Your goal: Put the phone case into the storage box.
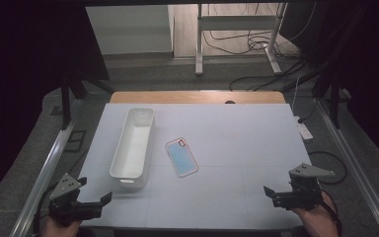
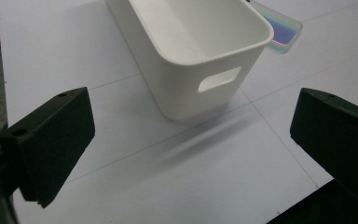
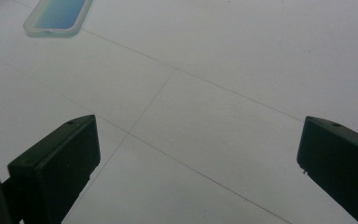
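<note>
A long white plastic bin [image 1: 133,147] [image 2: 200,51] lies on the left half of the white table, with a handle slot in its near end. To its right a phone [image 1: 181,157] [image 2: 283,29] [image 3: 58,16] in a pink-edged clear case lies flat, face down. My left gripper [image 1: 106,198] [image 2: 191,154] hovers at the table's front left corner, open and empty, its jaws aimed at the bin's near end. At the front right my right gripper [image 1: 269,192] [image 3: 198,163] is open and empty over bare table, with the phone far off ahead.
The white table top [image 1: 237,148] ends in a wooden strip [image 1: 197,97] at the back. Metal rails [image 1: 44,173] run along both sides. Cables and a stand's legs [image 1: 237,44] lie on the floor behind.
</note>
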{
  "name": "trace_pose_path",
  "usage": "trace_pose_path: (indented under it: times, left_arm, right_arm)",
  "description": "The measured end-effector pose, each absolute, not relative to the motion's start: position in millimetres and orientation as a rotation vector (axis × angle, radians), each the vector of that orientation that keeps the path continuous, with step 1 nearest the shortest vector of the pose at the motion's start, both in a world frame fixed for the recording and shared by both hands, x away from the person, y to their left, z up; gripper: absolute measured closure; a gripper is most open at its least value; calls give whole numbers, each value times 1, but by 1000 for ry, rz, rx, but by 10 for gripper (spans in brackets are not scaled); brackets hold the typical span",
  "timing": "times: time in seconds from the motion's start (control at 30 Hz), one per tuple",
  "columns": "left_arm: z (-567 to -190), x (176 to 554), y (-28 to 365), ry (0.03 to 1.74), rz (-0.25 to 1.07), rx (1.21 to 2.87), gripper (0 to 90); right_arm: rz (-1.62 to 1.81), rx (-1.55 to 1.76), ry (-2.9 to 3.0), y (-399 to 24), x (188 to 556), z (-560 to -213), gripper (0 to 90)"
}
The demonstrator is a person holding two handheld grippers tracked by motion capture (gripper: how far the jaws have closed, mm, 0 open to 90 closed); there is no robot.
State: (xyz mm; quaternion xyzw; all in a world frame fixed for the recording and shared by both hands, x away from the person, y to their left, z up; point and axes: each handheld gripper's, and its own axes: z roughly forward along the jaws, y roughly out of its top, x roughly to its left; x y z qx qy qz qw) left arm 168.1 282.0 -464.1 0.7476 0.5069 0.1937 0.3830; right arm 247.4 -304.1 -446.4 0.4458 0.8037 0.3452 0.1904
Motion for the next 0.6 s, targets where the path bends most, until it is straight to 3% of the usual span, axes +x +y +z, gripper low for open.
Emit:
trace_pose_path:
  times: [0.6]
  left_arm:
    - [-464,167,284,1290,493,1882,9]
  right_arm:
    - [1036,1170,2331,-292,259,-439,0]
